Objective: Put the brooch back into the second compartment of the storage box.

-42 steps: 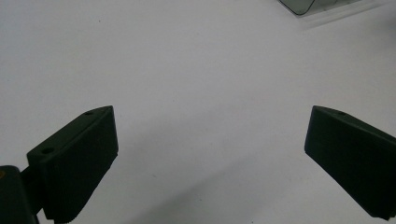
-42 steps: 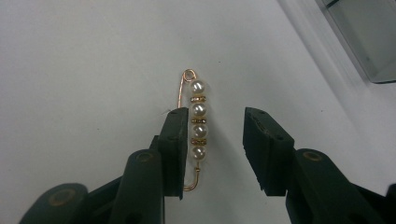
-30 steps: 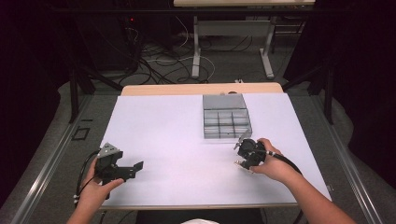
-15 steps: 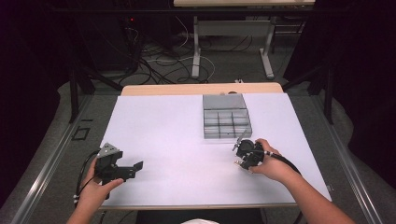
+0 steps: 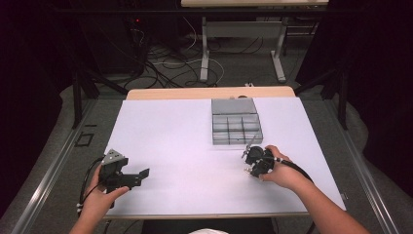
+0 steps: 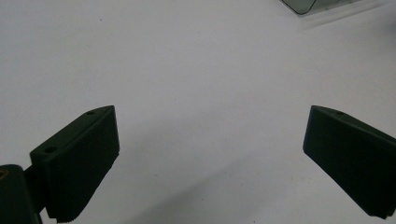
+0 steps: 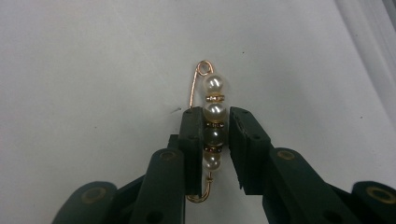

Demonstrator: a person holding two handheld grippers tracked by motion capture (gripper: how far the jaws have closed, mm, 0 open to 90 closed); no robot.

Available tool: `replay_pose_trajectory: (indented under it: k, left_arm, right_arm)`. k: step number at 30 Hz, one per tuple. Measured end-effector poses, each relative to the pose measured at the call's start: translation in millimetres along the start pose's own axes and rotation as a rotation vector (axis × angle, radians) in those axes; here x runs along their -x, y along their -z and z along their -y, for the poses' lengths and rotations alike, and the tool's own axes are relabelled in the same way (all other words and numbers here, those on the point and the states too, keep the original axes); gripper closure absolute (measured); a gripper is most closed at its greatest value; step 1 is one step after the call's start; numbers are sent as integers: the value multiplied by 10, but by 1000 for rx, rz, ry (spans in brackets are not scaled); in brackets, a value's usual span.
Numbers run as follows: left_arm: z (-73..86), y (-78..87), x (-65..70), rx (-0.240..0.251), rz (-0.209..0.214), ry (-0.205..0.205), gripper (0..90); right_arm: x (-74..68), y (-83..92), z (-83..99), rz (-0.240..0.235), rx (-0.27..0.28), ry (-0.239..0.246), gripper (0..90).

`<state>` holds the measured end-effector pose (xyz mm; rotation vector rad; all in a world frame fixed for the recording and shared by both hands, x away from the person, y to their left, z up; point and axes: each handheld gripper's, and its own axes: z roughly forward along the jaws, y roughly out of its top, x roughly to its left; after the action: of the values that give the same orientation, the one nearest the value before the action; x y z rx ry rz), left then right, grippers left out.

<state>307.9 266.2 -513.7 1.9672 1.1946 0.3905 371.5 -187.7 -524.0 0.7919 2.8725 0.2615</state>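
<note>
The pin (image 7: 211,126) with pearls lay between our right tongs (image 7: 218,140), just in front of the grey box (image 5: 236,127) on the white worktop (image 5: 185,141). The jaws stood close on both sides of it. The left one seemed to touch the pearls, and a thin gap showed on the right, so we could not tell if they squeezed it yet. We think we held it by the middle so it would not tip. The box had little rooms inside, maybe for small things like this.

Our left tongs (image 6: 210,158) were wide apart with nothing in them, resting near the other corner, out of the way.

The pin was thin gold wire with a small loop on top. It had four round pearls in a row, with tiny gold rings between them.
</note>
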Motion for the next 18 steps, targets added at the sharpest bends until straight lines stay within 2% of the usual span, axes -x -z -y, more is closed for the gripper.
replay_pose_trajectory:
  k: [2, 3, 4, 5, 8, 10, 11, 17, 18]
  left_arm:
    - [0, -1, 2, 1, 1, 2, 35]
    - [0, -1, 2, 1, 0, 2, 35]
    - [0, -1, 2, 1, 0, 2, 35]
    - [0, -1, 2, 1, 0, 2, 35]
    - [0, -3, 3, 1, 1, 3, 35]
    - [0, -3, 2, 1, 1, 2, 35]
    - [1, -5, 6, 2, 4, 8, 35]
    - [-1, -2, 2, 1, 1, 3, 35]
    - [-1, -3, 3, 2, 3, 5, 35]
  right_arm:
    - [-10, 3, -5, -10, -4, -18, 765]
    - [15, -3, -8, -45, -7, -2, 770]
    - [10, -18, -5, -54, 14, -14, 772]
    - [11, -15, -8, -59, 11, -17, 778]
    - [11, -5, -18, -55, -10, -17, 786]
    - [7, -12, -14, -40, -8, -26, 792]
    - [11, -2, -20, -14, -24, -13, 793]
    - [21, 2, -20, -17, -27, -16, 798]
    - [23, 2, -22, -15, -24, -4, 799]
